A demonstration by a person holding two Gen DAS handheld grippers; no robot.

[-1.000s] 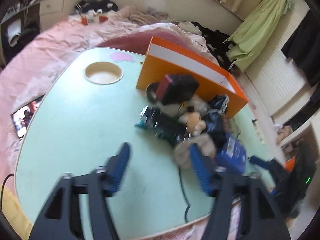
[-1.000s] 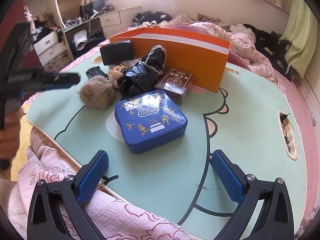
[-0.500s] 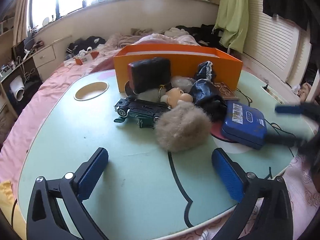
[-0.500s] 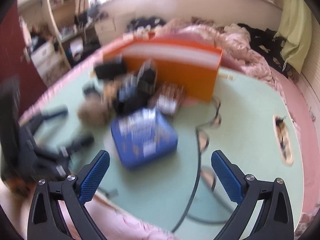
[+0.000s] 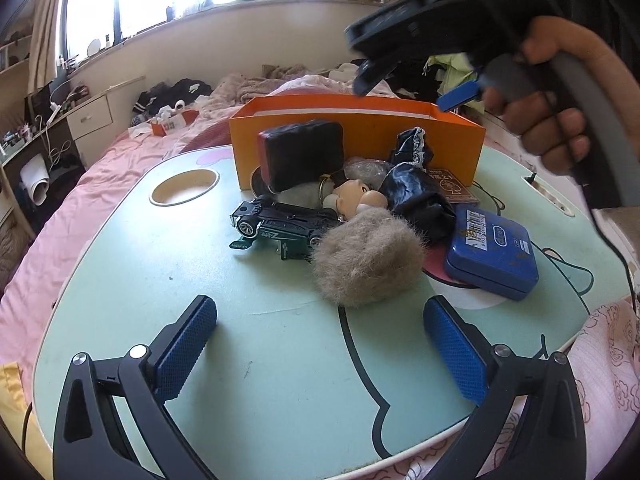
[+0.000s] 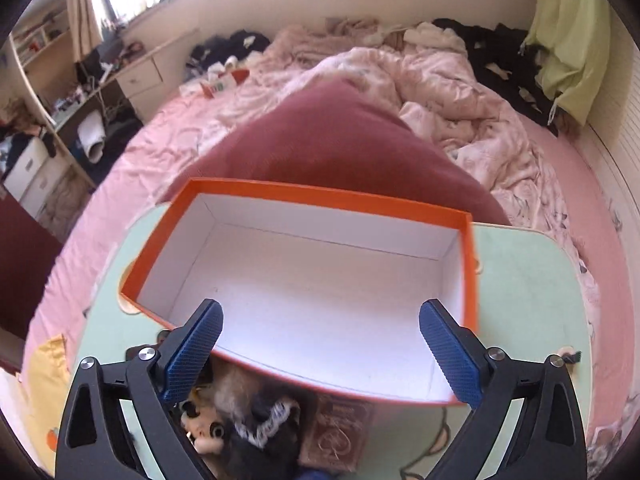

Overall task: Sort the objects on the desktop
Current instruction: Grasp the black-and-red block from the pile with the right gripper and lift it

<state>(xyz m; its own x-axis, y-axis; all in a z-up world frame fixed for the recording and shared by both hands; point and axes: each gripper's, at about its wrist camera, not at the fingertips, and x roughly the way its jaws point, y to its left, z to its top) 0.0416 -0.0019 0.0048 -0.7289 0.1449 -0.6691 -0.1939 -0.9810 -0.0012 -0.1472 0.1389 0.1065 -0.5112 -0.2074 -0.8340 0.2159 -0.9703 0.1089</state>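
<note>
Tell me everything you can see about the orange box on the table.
The orange box is an open-topped rectangular box, seemingly cardboard, orange outside and plain white inside. It stands upright at the far edge of the pale green table, and nothing shows inside it. A dark pouch leans against its near wall, with other clutter piled there. The right gripper hovers above it, jaws open, touching nothing.

Black tongs [image 5: 320,350]; blue textured pads [image 5: 185,346]; silver screws [image 5: 137,351].
</note>
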